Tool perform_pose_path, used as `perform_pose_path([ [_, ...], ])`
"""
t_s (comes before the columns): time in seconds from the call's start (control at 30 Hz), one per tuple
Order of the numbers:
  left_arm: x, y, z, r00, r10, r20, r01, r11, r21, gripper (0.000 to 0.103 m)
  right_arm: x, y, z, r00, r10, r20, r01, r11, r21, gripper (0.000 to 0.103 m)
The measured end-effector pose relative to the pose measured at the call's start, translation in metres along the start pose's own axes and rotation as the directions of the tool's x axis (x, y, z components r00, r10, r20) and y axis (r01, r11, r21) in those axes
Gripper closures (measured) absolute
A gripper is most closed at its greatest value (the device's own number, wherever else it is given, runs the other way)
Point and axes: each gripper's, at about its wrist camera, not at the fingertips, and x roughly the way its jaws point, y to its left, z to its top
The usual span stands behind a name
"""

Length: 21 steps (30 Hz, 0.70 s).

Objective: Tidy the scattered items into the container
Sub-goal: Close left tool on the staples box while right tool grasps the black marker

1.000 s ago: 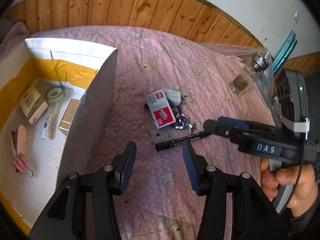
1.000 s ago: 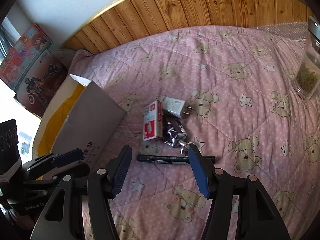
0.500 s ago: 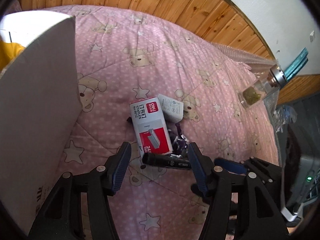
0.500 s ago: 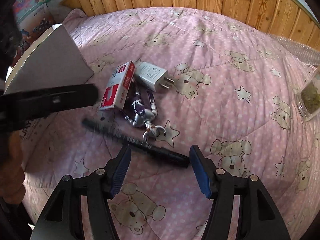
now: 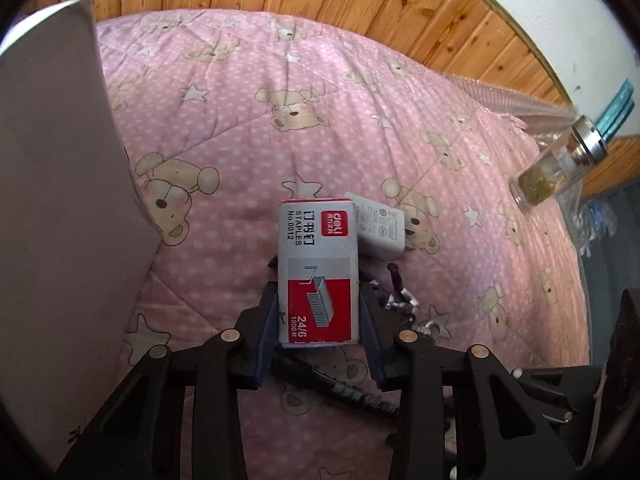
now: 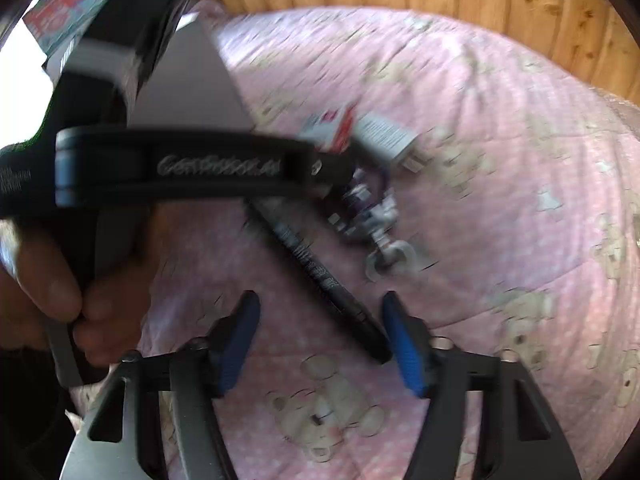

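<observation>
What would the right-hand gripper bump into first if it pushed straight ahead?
Probably the black marker pen lying slantwise just beyond the right gripper; its open blue pads flank the pen's near end, though blur hides depth.

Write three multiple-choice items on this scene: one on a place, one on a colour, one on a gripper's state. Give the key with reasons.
1. Where does the charger lie?
A. in the jar
B. against the staple box's far right corner
C. on the marker

2. What colours is the staple box?
A. grey and red
B. green
C. black and yellow

3. How is the right gripper?
A. shut on the marker
B. shut on the keychain
C. open

Key: 1 B, the white charger touches that corner of the box. 2 A, grey top, red lower half. 3 C, its blue pads stand wide apart, with the marker end between them, ungripped.
</observation>
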Motion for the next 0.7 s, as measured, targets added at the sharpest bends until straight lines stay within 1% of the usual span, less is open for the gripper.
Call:
perform_pose_path([
  [0.03, -0.001, 0.001, -0.001, 1.0, 0.005, -0.007, -0.005, 1.0, -0.005, 0.064, 0.0, 0.002, -0.001, 1.0, -0.001, -0.014, 0.001, 1.0, -0.004, 0.081],
  [0.1, -0.004, 0.002, -0.003, 1.0, 0.0, -0.014, 0.0, 1.0, -0.01, 0.065, -0.004, 0.003, -0.001, 0.999, 0.024, -0.041, -0.024, 1.0, 0.006, 0.083],
  [0.2, -0.011, -0.003, -0.004, 1.0, -0.005, -0.012, 0.005, 1.0, 0.003, 0.065, -0.01, 0.008, 0.0, 0.998, 0.044, -0.043, -0.044, 0.999, -0.001, 0.084],
  [0.27, -0.018, -0.006, -0.005, 1.0, -0.009, -0.005, 0.01, 1.0, 0.012, 0.065, -0.012, 0.007, 0.003, 1.0, 0.03, -0.005, -0.03, 1.0, 0.001, 0.08],
  [0.33, -0.025, -0.009, -0.004, 1.0, -0.01, 0.005, 0.01, 1.0, 0.016, 0.065, -0.009, 0.008, 0.005, 0.999, 0.036, 0.027, -0.036, 0.999, 0.007, 0.07],
  [0.5, -0.037, -0.002, -0.002, 0.999, 0.024, 0.032, -0.024, 1.0, -0.013, 0.065, 0.004, 0.011, 0.0, 0.998, 0.02, 0.063, -0.02, 1.0, -0.002, 0.07],
  [0.53, -0.039, -0.001, -0.002, 0.999, 0.028, 0.034, -0.027, 0.999, -0.018, 0.065, 0.002, 0.009, 0.0, 0.998, 0.013, 0.059, -0.013, 1.0, 0.0, 0.075],
  [0.57, -0.041, 0.0, -0.003, 0.999, 0.035, 0.036, -0.034, 0.999, -0.023, 0.065, -0.001, 0.01, -0.004, 0.999, -0.002, 0.049, 0.002, 1.0, 0.01, 0.083],
  [0.6, -0.044, 0.0, -0.004, 0.999, 0.036, 0.038, -0.035, 0.999, -0.026, 0.065, -0.003, 0.006, -0.004, 0.999, -0.001, 0.039, 0.0, 0.999, 0.032, 0.087],
  [0.7, -0.052, -0.001, -0.006, 0.999, 0.033, 0.042, -0.032, 0.999, -0.03, 0.065, -0.008, 0.0, -0.005, 1.0, 0.007, 0.023, -0.009, 0.997, 0.076, 0.089],
])
